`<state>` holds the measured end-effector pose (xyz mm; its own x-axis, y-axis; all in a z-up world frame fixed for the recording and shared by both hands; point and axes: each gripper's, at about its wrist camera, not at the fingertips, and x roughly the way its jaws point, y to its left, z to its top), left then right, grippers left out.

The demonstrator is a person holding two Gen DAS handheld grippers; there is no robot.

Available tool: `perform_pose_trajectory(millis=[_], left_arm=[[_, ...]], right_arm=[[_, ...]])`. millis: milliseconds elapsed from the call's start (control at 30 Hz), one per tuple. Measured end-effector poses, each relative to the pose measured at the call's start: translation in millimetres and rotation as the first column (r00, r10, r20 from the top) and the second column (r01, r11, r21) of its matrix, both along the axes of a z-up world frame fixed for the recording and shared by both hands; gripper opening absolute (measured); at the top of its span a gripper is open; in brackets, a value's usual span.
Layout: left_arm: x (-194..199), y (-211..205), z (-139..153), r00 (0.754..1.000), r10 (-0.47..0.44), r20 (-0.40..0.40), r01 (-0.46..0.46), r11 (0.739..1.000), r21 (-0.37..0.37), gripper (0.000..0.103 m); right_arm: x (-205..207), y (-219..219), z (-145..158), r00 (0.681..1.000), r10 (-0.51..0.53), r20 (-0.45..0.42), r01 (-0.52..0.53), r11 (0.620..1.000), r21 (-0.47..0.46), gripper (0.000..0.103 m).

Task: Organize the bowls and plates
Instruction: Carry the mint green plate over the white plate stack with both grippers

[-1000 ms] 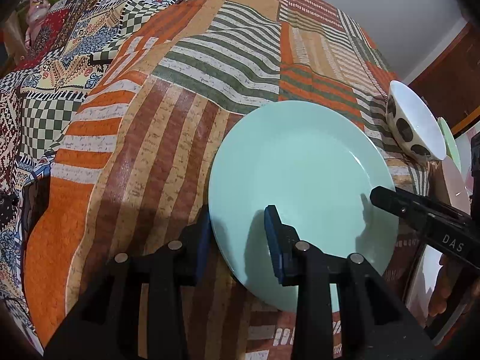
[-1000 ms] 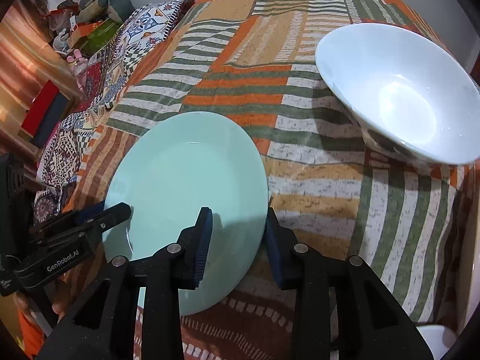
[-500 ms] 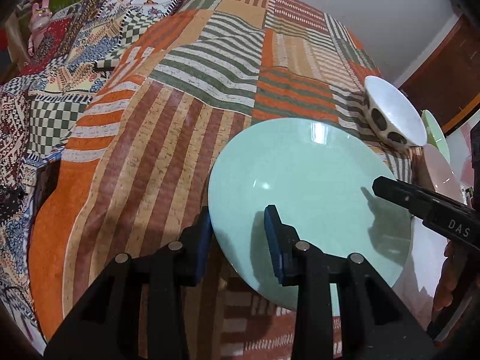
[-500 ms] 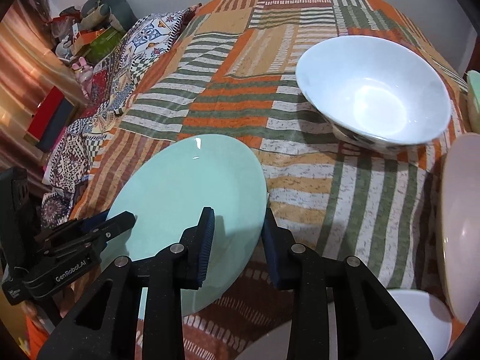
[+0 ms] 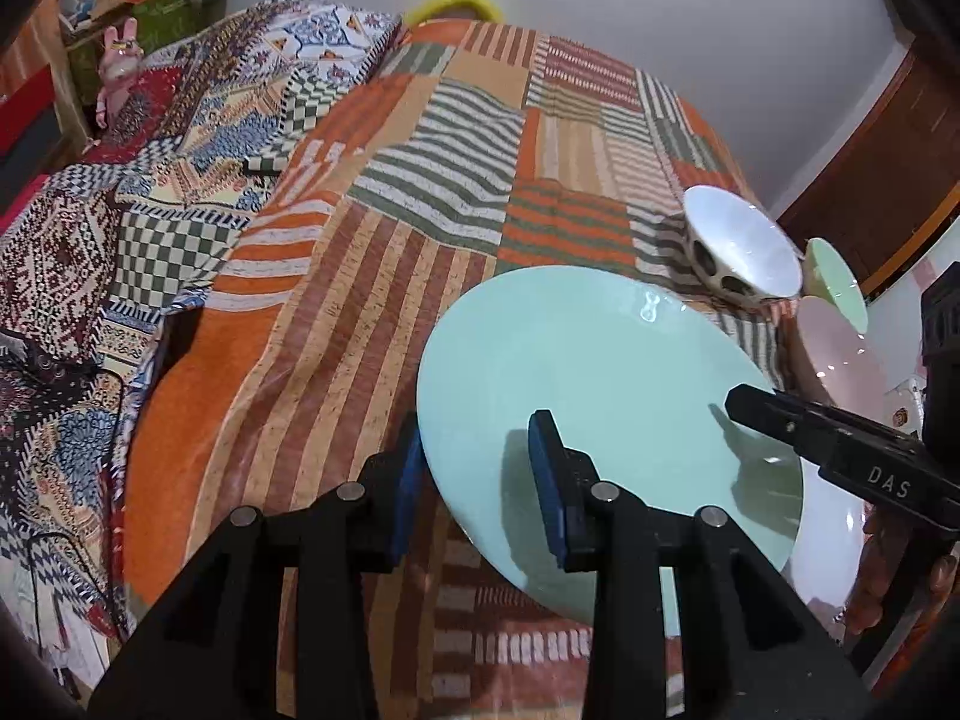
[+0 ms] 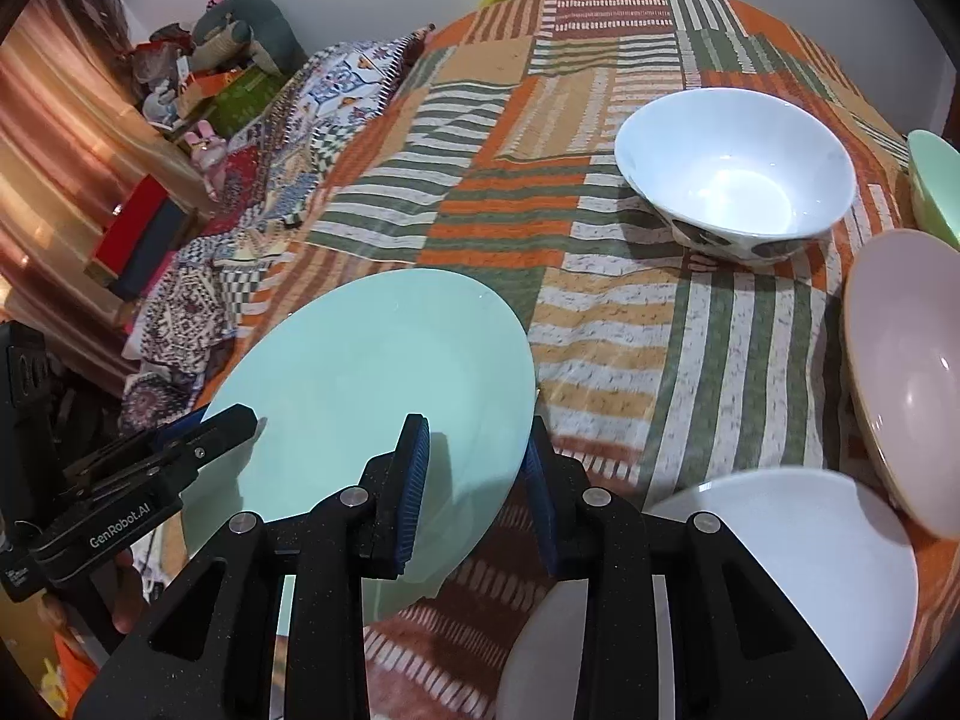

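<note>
A mint-green plate [image 5: 606,414] is held up above the striped bedspread by both grippers. My left gripper [image 5: 480,480] is shut on its left rim. My right gripper [image 6: 474,474] is shut on its right rim, and the plate [image 6: 372,396] fills the left of that view. A white bowl with dark spots [image 6: 735,177] sits on the bedspread beyond. A pink bowl [image 6: 906,372], a green bowl [image 6: 936,192] and a white plate [image 6: 798,570] lie at the right edge.
The patchwork bedspread [image 5: 420,192] covers the bed, with a patterned quilt [image 5: 150,192] bunched at the left. Toys and boxes [image 6: 210,78] stand by the far wall. A wooden door [image 5: 888,168] is at the right.
Both grippers have lifted the green plate off the bedspread and drawn it back towards me. More dishes at the right have come into view.
</note>
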<state>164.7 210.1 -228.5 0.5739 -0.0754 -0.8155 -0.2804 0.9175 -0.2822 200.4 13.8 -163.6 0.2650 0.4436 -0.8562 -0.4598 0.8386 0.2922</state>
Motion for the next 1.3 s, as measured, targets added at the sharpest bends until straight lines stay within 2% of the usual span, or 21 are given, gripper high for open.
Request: perform_pose_trajectory(millis=[300, 700, 800, 1300], left_arm=[[-20.9, -26.9, 32.0, 0.998, -0.028, 0.049, 0.026, 0.999, 0.033, 0.034], [-26.0, -86.5, 48.8, 0.988, -0.143, 0.062, 0.14, 0.988, 0.061, 0.034], [-24.7, -100.2, 48.2, 0.984, -0.17, 0.059, 0.168, 0.985, 0.039, 0.034], [-13.0, -169.2, 23.9, 0.952, -0.306, -0.011, 0.306, 0.951, 0.032, 0.034]], right_arm=[[-20.8, -18.3, 24.3, 0.999, -0.014, 0.041, 0.013, 1.0, 0.027, 0.029], [-41.7, -76.6, 46.7, 0.991, -0.104, 0.088, 0.101, 0.994, 0.037, 0.029], [-47.9, -89.5, 48.6, 0.988, -0.12, 0.099, 0.118, 0.993, 0.025, 0.029], [-65.0, -157.3, 38.9, 0.969, -0.238, 0.063, 0.238, 0.971, 0.006, 0.029]])
